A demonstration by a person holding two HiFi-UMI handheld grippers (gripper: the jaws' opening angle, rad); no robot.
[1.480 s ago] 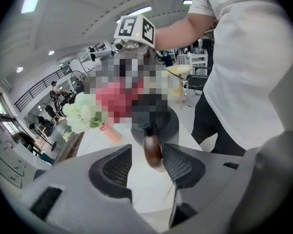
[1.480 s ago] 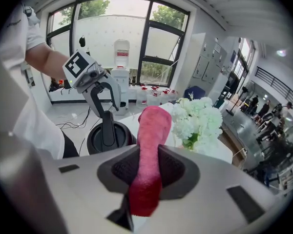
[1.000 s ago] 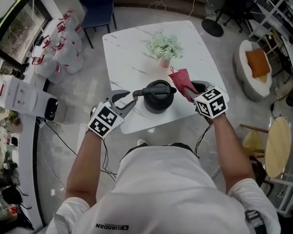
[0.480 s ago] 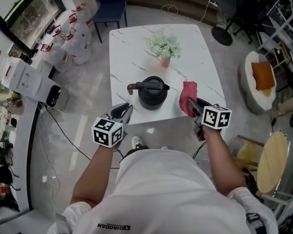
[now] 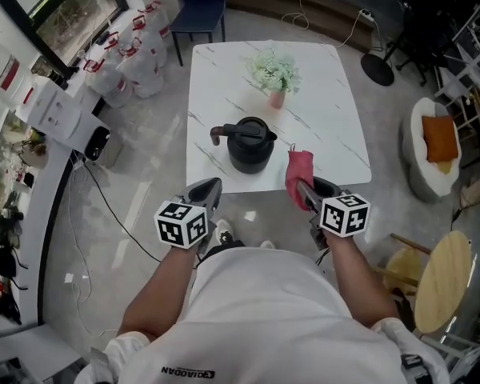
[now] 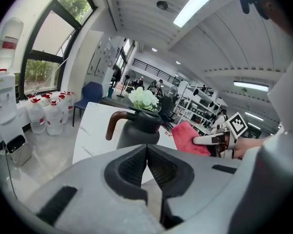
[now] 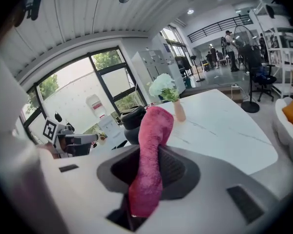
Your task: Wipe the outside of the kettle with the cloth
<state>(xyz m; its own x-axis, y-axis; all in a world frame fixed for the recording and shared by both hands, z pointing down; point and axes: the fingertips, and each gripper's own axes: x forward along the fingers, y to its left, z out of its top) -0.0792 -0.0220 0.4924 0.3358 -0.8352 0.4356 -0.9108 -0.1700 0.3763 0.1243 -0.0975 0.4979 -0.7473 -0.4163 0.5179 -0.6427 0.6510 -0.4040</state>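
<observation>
White marble table (image 5: pixel 330 126); kettle (image 5: pixel 250 144) and flower vase (image 5: pixel 277 98) on it.

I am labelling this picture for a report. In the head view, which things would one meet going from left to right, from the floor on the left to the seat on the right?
From the left: water bottles → kettle → cloth → orange cushion.

The person's white shirt (image 5: pixel 256 310) bears small dark print reading roughly "DIAODAN".
</observation>
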